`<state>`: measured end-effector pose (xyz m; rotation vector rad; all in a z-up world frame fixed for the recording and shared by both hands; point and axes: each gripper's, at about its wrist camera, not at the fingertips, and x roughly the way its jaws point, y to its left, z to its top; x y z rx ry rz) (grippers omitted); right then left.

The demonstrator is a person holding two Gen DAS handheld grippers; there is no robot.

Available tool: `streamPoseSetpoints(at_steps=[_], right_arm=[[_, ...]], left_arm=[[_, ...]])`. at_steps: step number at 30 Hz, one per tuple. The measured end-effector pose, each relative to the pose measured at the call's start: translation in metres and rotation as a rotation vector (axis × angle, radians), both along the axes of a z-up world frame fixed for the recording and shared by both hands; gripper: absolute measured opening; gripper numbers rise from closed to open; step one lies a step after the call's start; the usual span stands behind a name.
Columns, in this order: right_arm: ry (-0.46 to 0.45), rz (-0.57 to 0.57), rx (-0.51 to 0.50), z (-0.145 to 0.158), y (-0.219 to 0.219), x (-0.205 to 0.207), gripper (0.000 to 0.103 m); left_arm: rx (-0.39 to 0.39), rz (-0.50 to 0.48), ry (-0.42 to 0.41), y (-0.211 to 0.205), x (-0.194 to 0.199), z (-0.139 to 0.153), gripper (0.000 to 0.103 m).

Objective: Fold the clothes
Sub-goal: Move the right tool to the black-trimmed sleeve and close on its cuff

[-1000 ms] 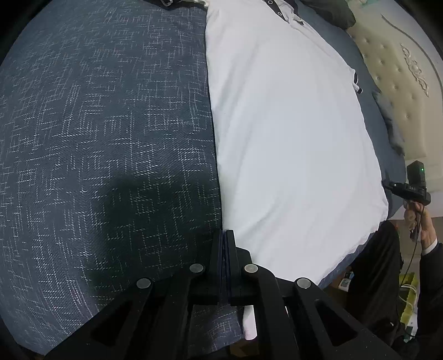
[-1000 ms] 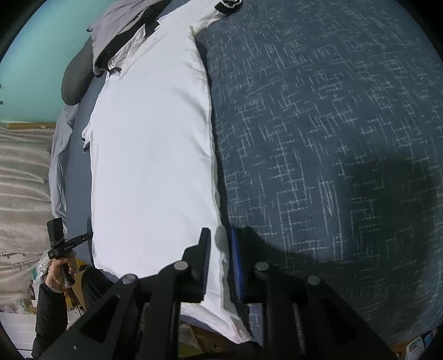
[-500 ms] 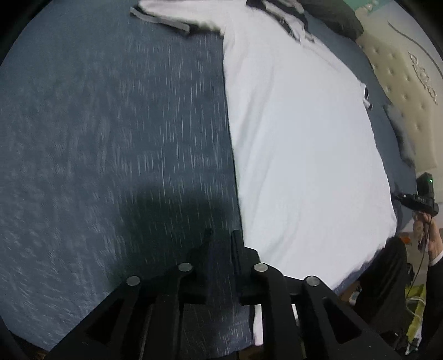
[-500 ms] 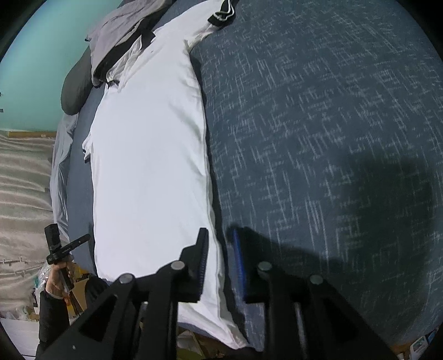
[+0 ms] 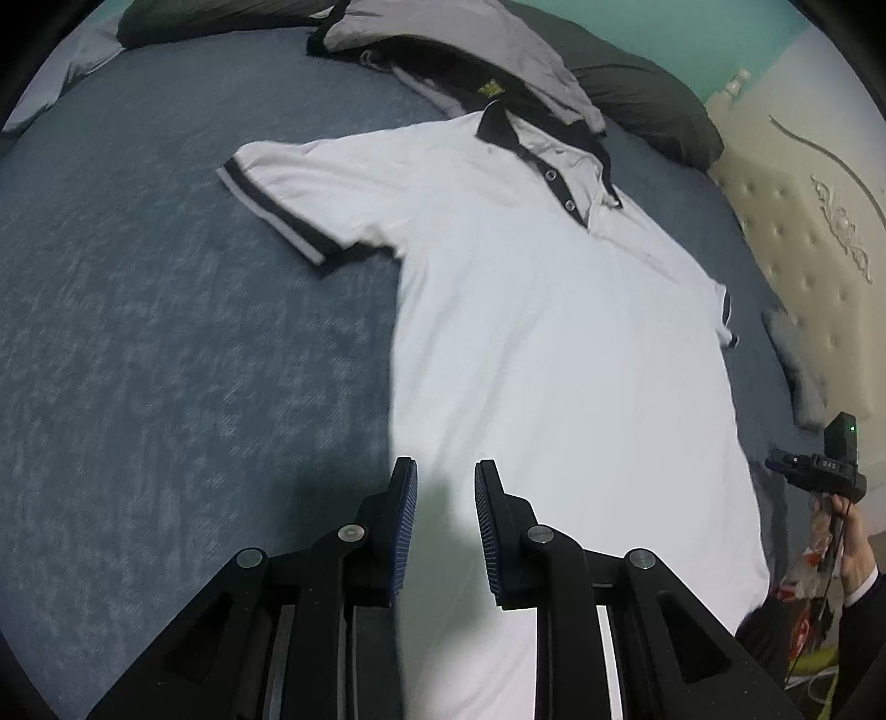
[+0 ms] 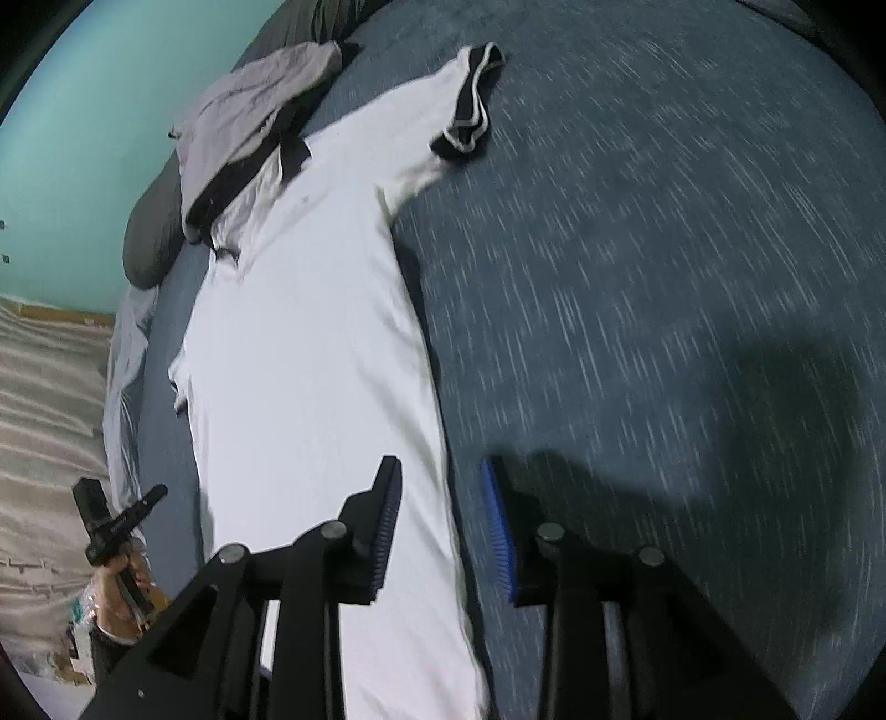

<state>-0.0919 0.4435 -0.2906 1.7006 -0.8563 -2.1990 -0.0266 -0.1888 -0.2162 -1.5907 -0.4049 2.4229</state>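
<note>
White polo shirt [image 5: 554,343] flat on blue bedspread [image 5: 166,332], grey garment [image 5: 459,50] overlapping collar

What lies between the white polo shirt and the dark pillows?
A grey garment lies there, overlapping the white polo shirt collar and the dark pillows; left wrist view shows it.

Both views are taken from low above the bed [image 5: 138,332], near its foot edge, and are directed toward the pillow end. The white polo shirt [image 5: 526,332] is framed from opposite sides; shirt and grey garment [image 6: 249,105] are shared.
</note>
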Motion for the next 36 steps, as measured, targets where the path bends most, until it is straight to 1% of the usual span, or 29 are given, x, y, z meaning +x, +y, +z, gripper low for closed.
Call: streamPoseSetpoints(at_steps=[2,4,6,9,18,23,26,27,28,29,32,36], right_arm=[[0.012,-0.01,-0.008,0.0,0.0,-0.012,0.03],[0.025,-0.022,-0.013,0.0,0.001,-0.025,0.03],[0.037,-0.04,-0.015,-0.001,0.002,-0.036,0.03],[0.064,-0.075,-0.017,-0.003,0.006,-0.053,0.03],[0.145,-0.181,-0.036,-0.003,0.022,-0.098,0.031],[0.171,-0.219,-0.03,-0.003,0.027,-0.121,0.031],[0.189,-0.254,-0.034,-0.004,0.033,-0.133,0.031],[0.192,-0.269,-0.03,-0.005,0.035,-0.137,0.041],[0.195,-0.279,-0.026,-0.005,0.037,-0.139,0.054],[0.201,-0.293,-0.023,-0.005,0.04,-0.143,0.056],[0.214,-0.311,-0.013,-0.006,0.044,-0.154,0.056],[0.214,-0.318,0.011,-0.009,0.046,-0.169,0.056]], left_arm=[[0.008,0.01,0.014,0.024,-0.02,-0.004,0.024],[0.023,0.025,0.028,0.031,-0.027,-0.004,0.024],[0.027,0.033,0.042,0.05,-0.058,-0.031,0.024],[0.027,0.044,0.068,0.075,-0.093,-0.058,0.024],[0.033,0.067,0.134,0.111,-0.125,-0.071,0.027],[0.04,0.08,0.164,0.123,-0.14,-0.077,0.027],[0.036,0.071,0.177,0.136,-0.157,-0.082,0.027],[0.034,0.068,0.182,0.14,-0.162,-0.084,0.027],[0.035,0.065,0.185,0.142,-0.164,-0.085,0.027],[0.037,0.064,0.189,0.142,-0.163,-0.086,0.027],[0.051,0.074,0.197,0.137,-0.157,-0.088,0.027],[0.048,0.066,0.204,0.135,-0.152,-0.093,0.027]])
